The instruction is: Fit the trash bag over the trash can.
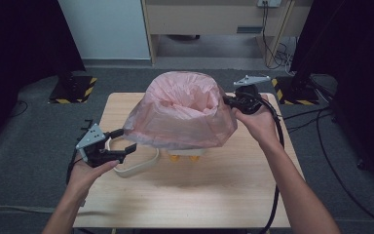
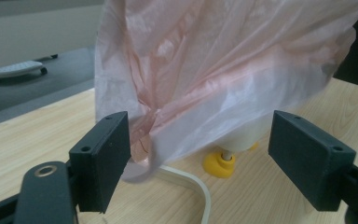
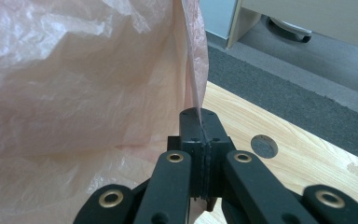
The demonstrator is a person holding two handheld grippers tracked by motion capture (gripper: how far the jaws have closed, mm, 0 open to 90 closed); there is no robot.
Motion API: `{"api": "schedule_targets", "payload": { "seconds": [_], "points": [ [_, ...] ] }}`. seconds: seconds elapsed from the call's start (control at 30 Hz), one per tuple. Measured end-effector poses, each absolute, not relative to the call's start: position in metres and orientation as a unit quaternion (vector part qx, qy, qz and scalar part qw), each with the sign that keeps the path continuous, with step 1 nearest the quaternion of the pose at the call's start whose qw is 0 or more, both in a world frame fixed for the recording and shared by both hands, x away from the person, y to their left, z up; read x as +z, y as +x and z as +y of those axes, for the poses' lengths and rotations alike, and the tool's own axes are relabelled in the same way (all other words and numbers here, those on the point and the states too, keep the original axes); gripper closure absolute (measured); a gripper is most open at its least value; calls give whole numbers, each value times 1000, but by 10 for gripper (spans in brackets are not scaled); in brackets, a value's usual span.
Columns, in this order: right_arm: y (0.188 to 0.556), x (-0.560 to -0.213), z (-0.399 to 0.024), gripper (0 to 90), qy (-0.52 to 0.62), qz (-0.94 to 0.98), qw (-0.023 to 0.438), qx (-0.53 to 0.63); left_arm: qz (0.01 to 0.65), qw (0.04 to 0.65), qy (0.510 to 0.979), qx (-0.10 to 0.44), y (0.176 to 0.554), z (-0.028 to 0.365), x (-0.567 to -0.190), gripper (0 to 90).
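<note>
My right claw [image 3: 199,126] is pressed together, pinching the rim of the pink bag [image 1: 182,114] at its far right edge. The bag drapes over a white bin [image 1: 187,152] at the middle of the counter [image 1: 185,200]. My left claw [image 2: 198,149] is spread, just beside the bag's lower left skirt, with the pads clear of the film.

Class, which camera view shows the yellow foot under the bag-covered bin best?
The left gripper view: the yellow foot sits close and sharp below the pink bag. The high view shows small yellow bits under the bag; in the right gripper view the bag hides it.
</note>
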State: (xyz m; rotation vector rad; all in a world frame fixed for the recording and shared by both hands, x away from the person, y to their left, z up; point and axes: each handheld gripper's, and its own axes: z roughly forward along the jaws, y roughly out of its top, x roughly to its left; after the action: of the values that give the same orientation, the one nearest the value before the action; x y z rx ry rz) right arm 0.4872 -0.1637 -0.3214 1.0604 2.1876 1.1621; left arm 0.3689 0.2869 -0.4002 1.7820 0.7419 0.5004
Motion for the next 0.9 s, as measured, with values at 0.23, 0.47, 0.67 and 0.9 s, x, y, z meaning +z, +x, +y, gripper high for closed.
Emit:
{"api": "schedule_targets", "payload": {
  "seconds": [0.23, 0.47, 0.67, 0.9],
  "points": [
    [487, -321, -164, 900, 382, 792, 222, 422, 322, 535, 743, 240, 374, 303, -373, 257],
    [487, -321, -165, 900, 382, 791, 223, 422, 337, 536, 737, 238, 419, 297, -360, 402],
    [487, -320, -163, 900, 380, 792, 223, 423, 335, 531, 743, 229, 451, 283, -357, 487],
    [488, -321, -162, 900, 381, 790, 222, 426, 336, 517, 755, 222, 468, 273, -364, 543]
  ]
}}
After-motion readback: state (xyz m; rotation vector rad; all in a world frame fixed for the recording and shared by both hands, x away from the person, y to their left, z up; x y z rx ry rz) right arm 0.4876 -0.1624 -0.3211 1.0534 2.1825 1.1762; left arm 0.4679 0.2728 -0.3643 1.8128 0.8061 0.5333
